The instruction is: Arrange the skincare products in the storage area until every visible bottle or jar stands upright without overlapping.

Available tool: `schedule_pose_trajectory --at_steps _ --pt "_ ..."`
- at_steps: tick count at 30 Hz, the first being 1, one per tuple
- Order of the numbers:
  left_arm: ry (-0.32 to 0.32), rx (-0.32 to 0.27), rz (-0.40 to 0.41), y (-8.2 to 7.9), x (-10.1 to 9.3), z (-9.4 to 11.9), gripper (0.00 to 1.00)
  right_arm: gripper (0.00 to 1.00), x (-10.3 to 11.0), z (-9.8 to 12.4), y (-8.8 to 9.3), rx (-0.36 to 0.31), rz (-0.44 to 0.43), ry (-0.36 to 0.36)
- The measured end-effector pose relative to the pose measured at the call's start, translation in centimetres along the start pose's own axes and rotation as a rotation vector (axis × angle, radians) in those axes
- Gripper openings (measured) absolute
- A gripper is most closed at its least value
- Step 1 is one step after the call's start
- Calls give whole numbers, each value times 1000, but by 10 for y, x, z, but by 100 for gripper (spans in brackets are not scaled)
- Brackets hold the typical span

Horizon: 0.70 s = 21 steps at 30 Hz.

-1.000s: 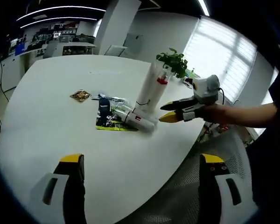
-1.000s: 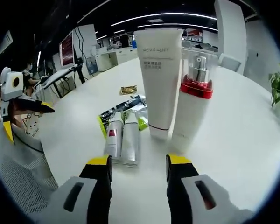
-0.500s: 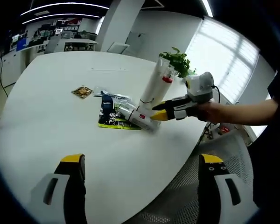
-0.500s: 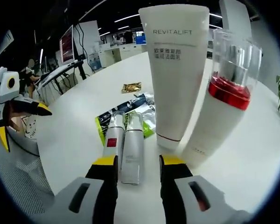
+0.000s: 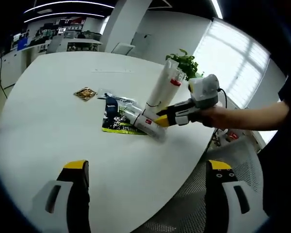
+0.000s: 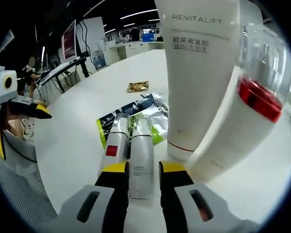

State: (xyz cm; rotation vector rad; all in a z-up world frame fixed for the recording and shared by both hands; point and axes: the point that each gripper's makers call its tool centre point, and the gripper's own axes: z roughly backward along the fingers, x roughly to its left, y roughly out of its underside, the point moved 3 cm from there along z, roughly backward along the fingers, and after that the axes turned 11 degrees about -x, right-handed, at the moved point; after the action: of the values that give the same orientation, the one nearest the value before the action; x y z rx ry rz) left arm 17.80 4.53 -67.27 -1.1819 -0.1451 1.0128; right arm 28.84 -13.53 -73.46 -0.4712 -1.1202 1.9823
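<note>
The right gripper [image 6: 143,171] has closed in over the last second — its jaws now narrowly straddle the base of a fallen silver bottle [image 6: 141,156] on the white table [image 6: 77,136], not yet clamped. A grasp to stand it upright looks imminent; the left gripper [image 5: 145,167] hangs back, jaws spread wide.

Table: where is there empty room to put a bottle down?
The round white table is bare on the wide side beyond the small gold sachet, and near the left gripper. It is crowded where two lying silver bottles, flat packets and two standing white bottles cluster.
</note>
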Motion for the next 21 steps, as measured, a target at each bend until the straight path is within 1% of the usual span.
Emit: schedule_pose_trajectory --at_steps 1,3,6,7,9,13,14,21 --pt "1 1 -1 0 0 0 92 21 0 -3 2 11 12 4" --pt "2 0 -3 0 1 0 92 22 2 -5 4 22 21 6" --pt "4 -5 4 -1 0 -1 93 22 2 -5 7 38 44 18" --pt "4 -5 4 -1 0 -1 93 22 3 -6 7 42 66 15" --pt "5 -4 7 0 0 -1 93 22 4 -6 7 47 69 7" --pt "11 -3 17 1 -1 -2 94 21 4 -7 7 49 59 6" --pt "12 -5 19 0 -2 -2 93 21 4 -7 7 51 42 9" --pt "28 -37 35 -10 -8 -7 92 20 5 -5 9 42 13 6"
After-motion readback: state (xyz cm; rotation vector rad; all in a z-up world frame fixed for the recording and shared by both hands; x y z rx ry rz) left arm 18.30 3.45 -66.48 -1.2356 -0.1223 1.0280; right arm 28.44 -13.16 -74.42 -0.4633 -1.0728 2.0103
